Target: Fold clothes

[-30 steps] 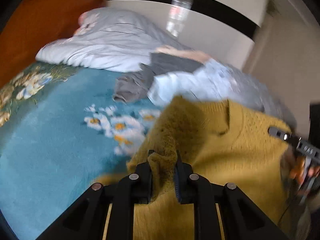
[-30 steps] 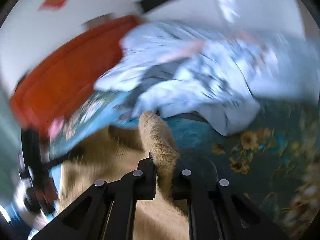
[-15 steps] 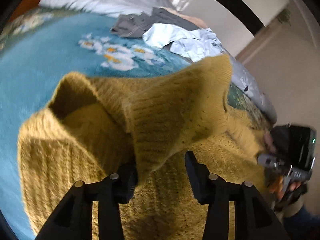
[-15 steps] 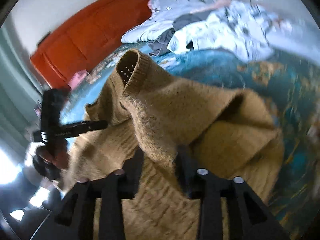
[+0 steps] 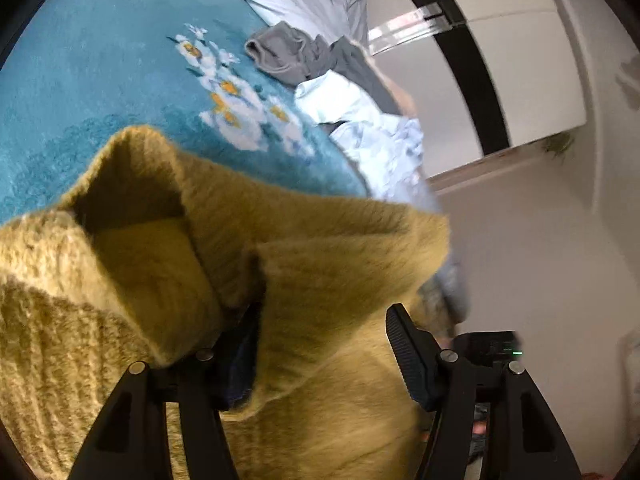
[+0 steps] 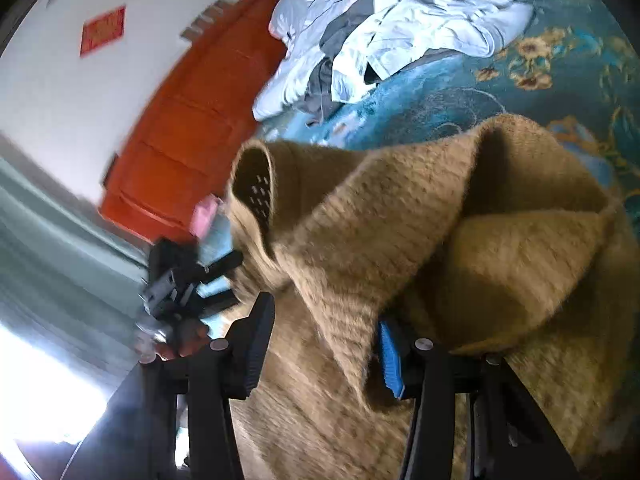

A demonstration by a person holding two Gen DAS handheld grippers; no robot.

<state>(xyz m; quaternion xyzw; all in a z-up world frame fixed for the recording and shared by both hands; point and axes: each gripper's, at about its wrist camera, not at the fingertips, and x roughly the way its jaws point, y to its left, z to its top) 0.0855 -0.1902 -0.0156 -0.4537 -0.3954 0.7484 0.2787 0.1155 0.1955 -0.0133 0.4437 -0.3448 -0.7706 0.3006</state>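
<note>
A mustard-yellow knitted sweater (image 5: pixel 280 264) lies doubled over on the blue floral bedspread (image 5: pixel 80 80). My left gripper (image 5: pixel 320 344) is open, its jaws wide apart around a fold of the sweater that drapes over the left jaw. In the right wrist view the same sweater (image 6: pixel 460 240) fills the frame. My right gripper (image 6: pixel 324 344) is open too, with a fold hanging loose between its jaws against the blue pad (image 6: pixel 390 364). The left gripper (image 6: pixel 180 280) and the hand holding it show at the left of that view.
A heap of clothes lies at the far side of the bed: a grey garment (image 5: pixel 296 56), a pale blue shirt (image 5: pixel 360 120) and white bedding (image 6: pixel 400 20). An orange headboard (image 6: pixel 192 128) stands behind. White wall and a black-framed window (image 5: pixel 460 52) are to the right.
Both grippers have opened and let go of the sweater, which they held pinched a second ago. The lifted edge has been laid forward over the rest of the sweater.
</note>
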